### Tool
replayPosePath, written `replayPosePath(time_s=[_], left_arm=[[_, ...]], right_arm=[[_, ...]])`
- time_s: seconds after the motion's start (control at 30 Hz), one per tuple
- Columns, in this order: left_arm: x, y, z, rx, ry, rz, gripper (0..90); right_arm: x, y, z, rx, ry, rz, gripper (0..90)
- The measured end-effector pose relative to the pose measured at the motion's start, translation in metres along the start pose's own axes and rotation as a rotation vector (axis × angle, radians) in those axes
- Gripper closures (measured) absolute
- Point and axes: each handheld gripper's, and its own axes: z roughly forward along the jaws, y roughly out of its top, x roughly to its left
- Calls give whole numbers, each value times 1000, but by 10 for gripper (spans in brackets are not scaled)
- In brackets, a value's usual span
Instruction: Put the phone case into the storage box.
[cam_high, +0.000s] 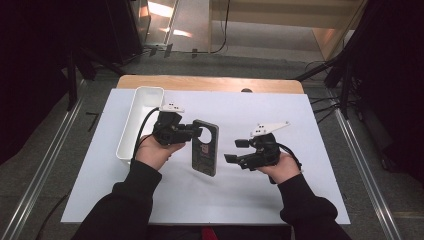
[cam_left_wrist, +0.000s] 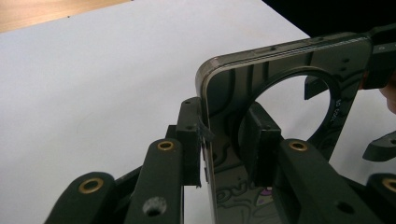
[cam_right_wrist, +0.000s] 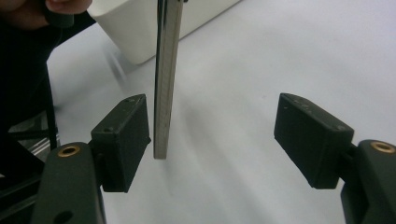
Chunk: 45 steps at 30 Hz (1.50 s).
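The left tongs (cam_high: 192, 132) pinch the dark flat phone case with a round cutout (cam_high: 205, 147) upright at the white bench's (cam_high: 300, 115) centre, so the spread right tongs (cam_high: 235, 151), at its 3 o'clock, must next close on its edge.

Left gripper (cam_high: 192, 132) jaws clamped tight; right gripper (cam_high: 237, 151) jaws apart, level.

A dark patterned phone case (cam_high: 205, 147) with a round cutout near its top stood on edge, lifted above the white sheet (cam_high: 240, 195), at the nine o'clock side of centre.
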Motion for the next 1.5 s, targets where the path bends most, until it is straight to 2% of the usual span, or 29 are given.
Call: replayPosePath(time_s=[0.4, 0.77, 1.5], left_arm=[[1, 0, -1, 0, -1, 1, 711], [2, 0, -3, -4, -1, -5, 711], [6, 1, -8, -6, -1, -12, 710]], right_arm=[[3, -18, -7, -2, -19, -4, 257], [3, -34, -11, 17, -27, 22, 258], [1, -65, -24, 7, -65, 49, 258]])
